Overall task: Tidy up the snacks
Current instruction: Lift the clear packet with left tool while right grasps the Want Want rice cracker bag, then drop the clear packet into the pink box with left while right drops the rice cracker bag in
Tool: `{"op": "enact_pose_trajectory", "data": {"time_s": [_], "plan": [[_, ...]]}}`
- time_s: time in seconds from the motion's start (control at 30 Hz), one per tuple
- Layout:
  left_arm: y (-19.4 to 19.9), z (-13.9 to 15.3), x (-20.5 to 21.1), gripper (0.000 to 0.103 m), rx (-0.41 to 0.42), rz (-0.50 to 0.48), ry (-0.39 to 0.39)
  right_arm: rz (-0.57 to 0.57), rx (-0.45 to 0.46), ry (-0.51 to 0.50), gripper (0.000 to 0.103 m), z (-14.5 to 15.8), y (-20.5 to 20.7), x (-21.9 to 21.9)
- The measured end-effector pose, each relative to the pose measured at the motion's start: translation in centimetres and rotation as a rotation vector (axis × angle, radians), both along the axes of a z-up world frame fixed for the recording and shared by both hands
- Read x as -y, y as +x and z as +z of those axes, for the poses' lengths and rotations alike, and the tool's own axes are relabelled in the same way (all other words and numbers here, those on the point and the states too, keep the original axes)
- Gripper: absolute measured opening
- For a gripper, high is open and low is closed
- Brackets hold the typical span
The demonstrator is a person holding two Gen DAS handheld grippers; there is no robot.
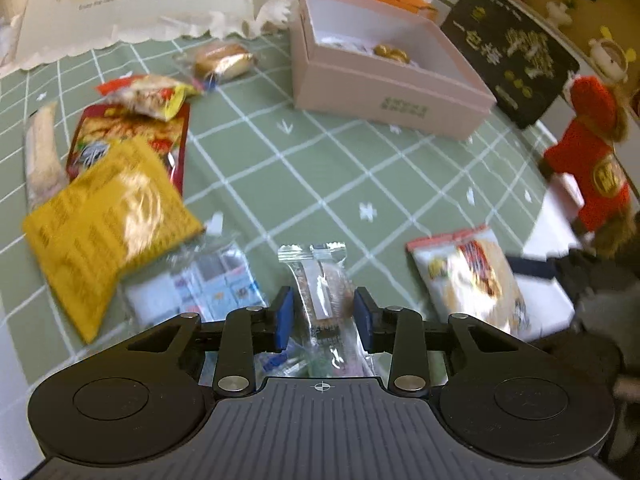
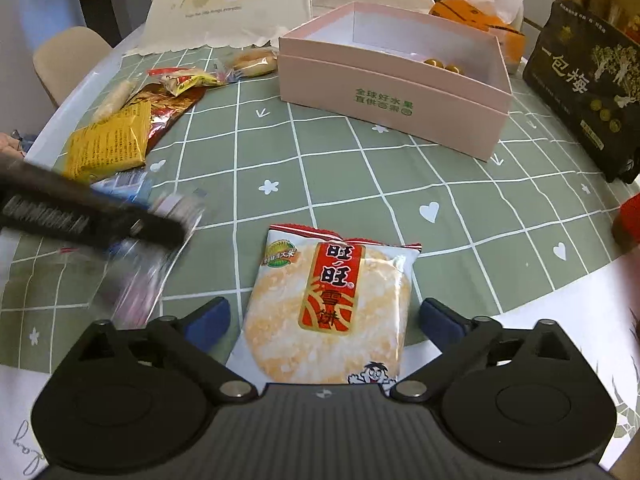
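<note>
My left gripper [image 1: 323, 312] is shut on a clear-wrapped round cookie [image 1: 320, 280], its blue pads against the wrapper's two sides. The packet looks sharp while the table behind it is blurred. In the right wrist view the left gripper [image 2: 168, 228] shows as a dark blur at the left. My right gripper [image 2: 326, 320] stands wide open. A white and red rice cracker packet [image 2: 332, 312] lies flat on the cloth between its fingers, clear of both pads. The same packet [image 1: 468, 276] is blurred in the left wrist view. An open pink box [image 2: 360, 88] stands further back.
A yellow packet [image 1: 108, 216], a red packet [image 1: 132, 136], a clear blue-printed packet [image 1: 200, 280] and a wrapped bun [image 1: 222, 62] lie at the left. A black box [image 2: 588, 92], an orange tissue box [image 2: 480, 20], a red plush toy [image 1: 584, 160] and a white paper bag [image 2: 224, 0] ring the table.
</note>
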State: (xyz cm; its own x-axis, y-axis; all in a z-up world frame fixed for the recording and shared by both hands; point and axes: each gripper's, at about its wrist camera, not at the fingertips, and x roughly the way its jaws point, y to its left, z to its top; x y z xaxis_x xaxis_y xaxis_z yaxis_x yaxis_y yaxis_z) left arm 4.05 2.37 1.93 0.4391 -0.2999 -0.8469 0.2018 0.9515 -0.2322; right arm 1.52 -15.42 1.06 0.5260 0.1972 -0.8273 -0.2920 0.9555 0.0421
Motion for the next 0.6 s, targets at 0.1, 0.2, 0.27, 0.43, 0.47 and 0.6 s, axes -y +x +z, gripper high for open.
{"op": "enact_pose_trajectory", "data": {"time_s": [0.1, 0.2, 0.27, 0.43, 0.47, 0.6], "plan": [[-1.1, 0.1, -0.3, 0.038, -0.005, -0.004, 0.006, -0.006, 0.0, -0.006, 0.103, 0.0, 0.1, -0.1], [-1.3, 0.1, -0.4, 0.039, -0.002, 0.011, 0.0, 0.008, -0.005, -0.009, 0.103, 0.0, 0.1, -0.2], [-1.2, 0.1, -0.3, 0.04, 0.001, 0.015, -0.001, 0.044, -0.012, -0.009, 0.101, 0.0, 0.4, 0.0], [-0.9, 0.0, -0.1, 0.04, 0.005, 0.021, -0.007, 0.002, -0.015, -0.009, 0.077, 1.1, 0.9, 1.7], [-0.7, 0.0, 0.0, 0.04, 0.006, 0.019, -0.005, -0.01, -0.017, -0.011, 0.077, 1.3, 0.9, 2.0], [-0.2, 0.0, 1.3, 0.041, 0.021, -0.011, 0.028, -0.067, -0.029, -0.015, 0.077, 1.2, 1.1, 3.1]]}}
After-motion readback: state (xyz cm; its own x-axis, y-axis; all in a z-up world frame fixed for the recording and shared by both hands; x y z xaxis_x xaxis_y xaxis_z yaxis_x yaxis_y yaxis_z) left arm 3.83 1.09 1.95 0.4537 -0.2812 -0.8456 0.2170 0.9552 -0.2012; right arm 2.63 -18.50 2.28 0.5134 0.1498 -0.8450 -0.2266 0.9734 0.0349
